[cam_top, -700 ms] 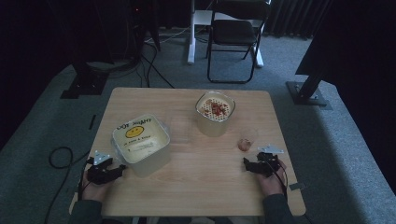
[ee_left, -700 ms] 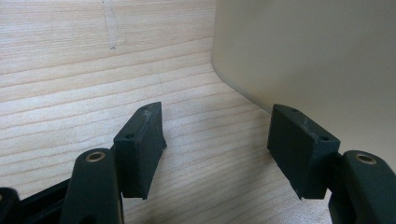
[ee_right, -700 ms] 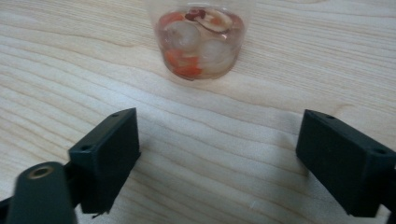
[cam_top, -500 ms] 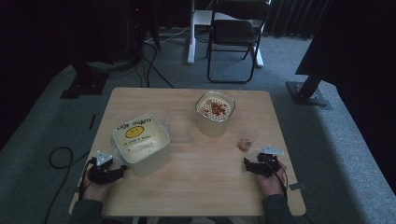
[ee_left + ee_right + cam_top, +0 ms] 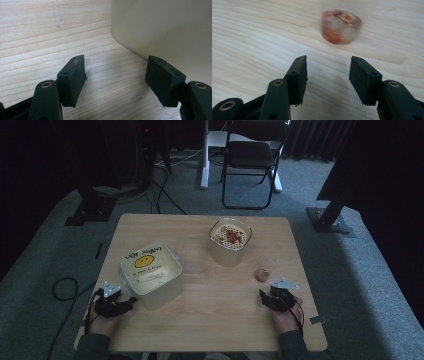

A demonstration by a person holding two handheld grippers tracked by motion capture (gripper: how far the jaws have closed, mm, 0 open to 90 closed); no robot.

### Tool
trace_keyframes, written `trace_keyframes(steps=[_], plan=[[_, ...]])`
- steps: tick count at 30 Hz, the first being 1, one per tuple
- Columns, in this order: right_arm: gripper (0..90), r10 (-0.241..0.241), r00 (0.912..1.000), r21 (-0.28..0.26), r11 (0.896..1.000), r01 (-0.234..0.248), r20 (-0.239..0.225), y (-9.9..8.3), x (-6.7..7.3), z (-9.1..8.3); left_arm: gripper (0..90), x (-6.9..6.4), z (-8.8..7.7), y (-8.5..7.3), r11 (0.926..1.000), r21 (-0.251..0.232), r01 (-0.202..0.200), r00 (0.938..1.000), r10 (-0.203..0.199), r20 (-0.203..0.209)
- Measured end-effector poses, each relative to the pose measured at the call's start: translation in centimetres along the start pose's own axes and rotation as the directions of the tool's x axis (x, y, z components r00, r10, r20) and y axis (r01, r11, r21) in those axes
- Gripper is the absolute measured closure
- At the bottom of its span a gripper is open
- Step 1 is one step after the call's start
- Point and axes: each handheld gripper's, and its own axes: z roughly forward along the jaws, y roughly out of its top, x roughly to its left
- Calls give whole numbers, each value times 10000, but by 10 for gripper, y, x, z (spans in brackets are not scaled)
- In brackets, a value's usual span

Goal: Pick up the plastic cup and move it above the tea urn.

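Tongs on the right [image 5: 328,75] gape empty near the worktop's [image 5: 210,320] right front corner, small clear plastic cup [image 5: 340,26] just ahead; left tongs [image 5: 116,80] gape beside the cream square tub [image 5: 170,32], front left.

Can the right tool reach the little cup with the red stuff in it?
Probably yes. The right tool points at the little cup with open jaws, and just bare table lies between them.

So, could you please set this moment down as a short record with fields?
surface: wooden table
left hand-held gripper: open, beside the square cream tub
right hand-held gripper: open, empty, facing the small clear cup
cup contents: reddish pieces
also on table: round container with perforated insert and red bits
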Motion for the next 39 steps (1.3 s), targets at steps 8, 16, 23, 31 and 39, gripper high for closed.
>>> trace_keyframes(steps=[8, 16, 23, 31, 39], plan=[[514, -549, 9972, -181, 9984, 541, -500, 6, 22, 1, 320, 0, 2, 1, 10000, 3, 14, 10000, -14, 17], [513, -1409, 9836, -579, 9891, 1350, -1127, 28, 45, 5, 320, 0, 2, 2, 10000, 16, 6, 10000, -6, 20], [546, -1776, 9712, -1155, 9803, 1603, -1589, 68, 64, 4, 319, 0, 2, 2, 10000, -1, 6, 10000, -6, 35], [575, -2188, 9562, -1618, 9686, 1888, -1944, 111, 93, 11, 319, 0, 2, 2, 10000, -4, 14, 10000, -14, 54], [575, -2175, 9526, -1620, 9693, 1852, -2126, 137, 116, 33, 319, 0, 2, 2, 10000, -14, 34, 10000, -34, 72]])
